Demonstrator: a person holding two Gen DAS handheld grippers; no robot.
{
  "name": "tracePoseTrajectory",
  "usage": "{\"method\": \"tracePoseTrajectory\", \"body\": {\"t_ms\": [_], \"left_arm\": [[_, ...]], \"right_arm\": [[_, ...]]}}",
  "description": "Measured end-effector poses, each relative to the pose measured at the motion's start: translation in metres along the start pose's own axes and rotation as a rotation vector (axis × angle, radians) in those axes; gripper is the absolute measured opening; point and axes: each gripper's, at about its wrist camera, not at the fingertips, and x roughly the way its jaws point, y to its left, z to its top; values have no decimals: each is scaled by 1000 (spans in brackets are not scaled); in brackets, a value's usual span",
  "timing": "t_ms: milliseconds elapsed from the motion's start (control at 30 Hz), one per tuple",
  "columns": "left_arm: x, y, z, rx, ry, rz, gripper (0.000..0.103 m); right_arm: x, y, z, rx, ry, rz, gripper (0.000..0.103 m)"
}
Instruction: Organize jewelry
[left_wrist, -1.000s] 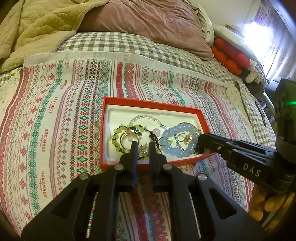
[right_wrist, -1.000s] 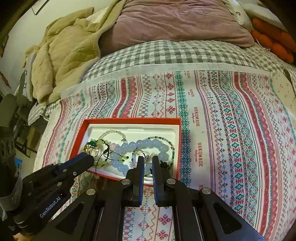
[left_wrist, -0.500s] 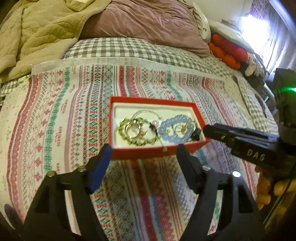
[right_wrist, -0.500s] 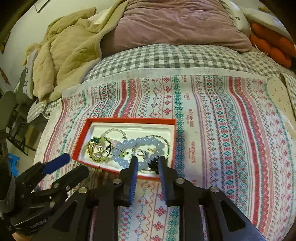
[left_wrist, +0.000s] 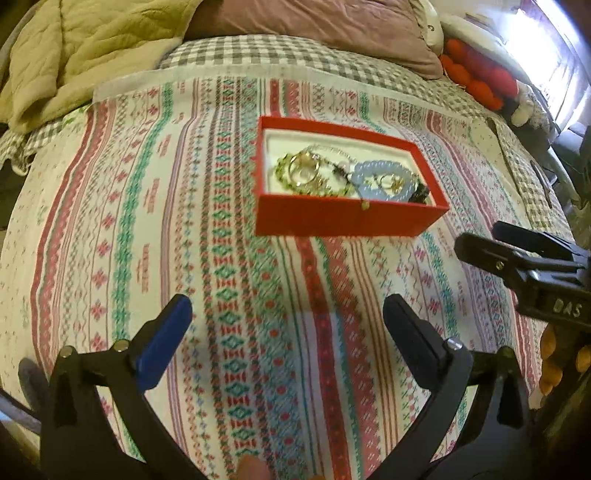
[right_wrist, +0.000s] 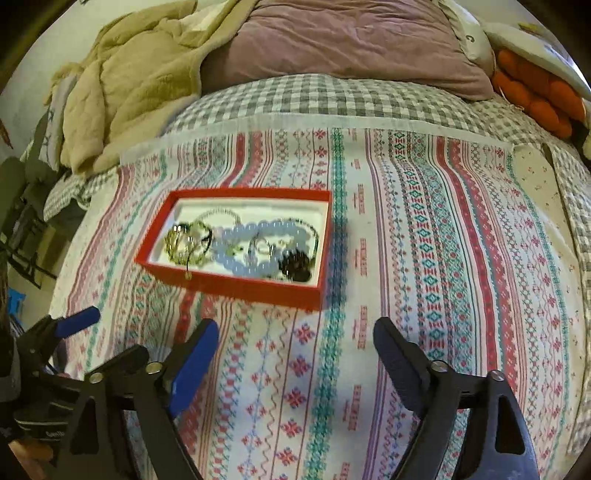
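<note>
Beyond both spread jaws, a red rectangular cardboard box (left_wrist: 347, 218) of beaded bracelets.
Left gripper (left_wrist: 288, 325) and right gripper (right_wrist: 295, 350) hold nothing.

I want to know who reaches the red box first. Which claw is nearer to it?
Hard to call; the right looks marginally closer. The right claw hangs open just short of the red box, off its right corner. The left claw is open, back toward the left corner.
</note>
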Motion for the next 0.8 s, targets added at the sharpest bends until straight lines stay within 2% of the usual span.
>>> {"method": "tracePoseTrajectory", "body": {"t_ms": [33, 67, 467, 800], "left_arm": [[-1, 0, -3, -4, 4, 7, 103], [-1, 1, -4, -7, 5, 11, 103], [-4, -2, -21, -17, 22, 57, 103], [-3, -4, -19, -23, 18, 72, 103]], "right_arm": [[0, 0, -2, -1, 1, -2, 102], [-1, 1, -6, -4, 2, -10, 103], [9, 11, -36, -76, 93, -87, 103], [8, 14, -37, -95, 84, -103, 103]]}}
